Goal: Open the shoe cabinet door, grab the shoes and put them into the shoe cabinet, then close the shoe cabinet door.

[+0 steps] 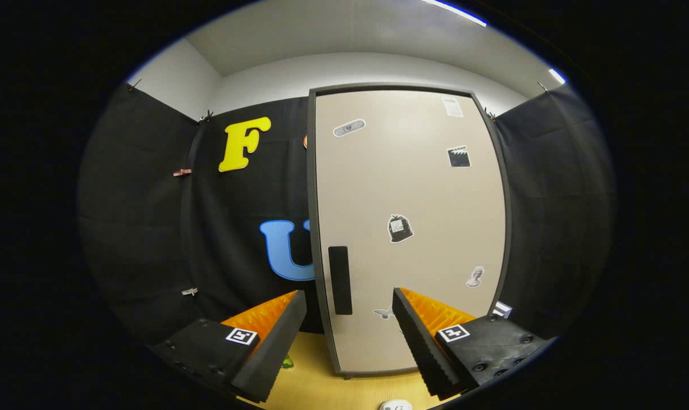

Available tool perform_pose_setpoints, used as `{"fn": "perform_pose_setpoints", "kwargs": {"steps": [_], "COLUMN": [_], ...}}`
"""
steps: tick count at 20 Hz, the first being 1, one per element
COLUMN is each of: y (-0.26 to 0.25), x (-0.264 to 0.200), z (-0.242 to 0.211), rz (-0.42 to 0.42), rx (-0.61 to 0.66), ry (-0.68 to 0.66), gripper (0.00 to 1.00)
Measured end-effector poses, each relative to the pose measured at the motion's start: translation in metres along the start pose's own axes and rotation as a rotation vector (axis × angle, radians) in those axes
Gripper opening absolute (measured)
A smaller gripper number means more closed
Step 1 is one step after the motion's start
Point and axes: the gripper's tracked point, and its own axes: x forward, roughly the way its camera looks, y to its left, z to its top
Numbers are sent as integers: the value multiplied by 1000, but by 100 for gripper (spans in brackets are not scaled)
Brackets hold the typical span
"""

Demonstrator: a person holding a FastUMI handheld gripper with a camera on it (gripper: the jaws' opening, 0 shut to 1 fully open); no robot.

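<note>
Nothing of the task done yet, judging by how things lie. Shoe cabinet [410,228] upright on the pale wooden tabletop [316,387], against the black booth wall, just beyond the fingers. Cabinet door [418,188] shut flush in its dark frame, dotted with small stickers. Dark vertical handle [340,279] low on the door's left side, ahead of the gap between the fingers, nearer the left one. Gripper [349,336] held in front of the door, fingers spread wide, clamped on nothing, not touching handle or door. No shoes to be made out; a small green thing [287,361] by the left finger and a small white round thing [396,405] at the near tabletop edge, both too cut off to identify. Left to do: opening the door, fetching and stowing the shoes, closing the door — the whole sequence.
</note>
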Motion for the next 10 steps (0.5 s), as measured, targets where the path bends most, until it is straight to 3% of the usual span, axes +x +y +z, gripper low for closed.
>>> {"fn": "perform_pose_setpoints", "kwargs": {"steps": [10], "y": [5], "x": [107], "z": [-32], "rz": [-57], "rx": [6], "ry": [21], "gripper": [99]}}
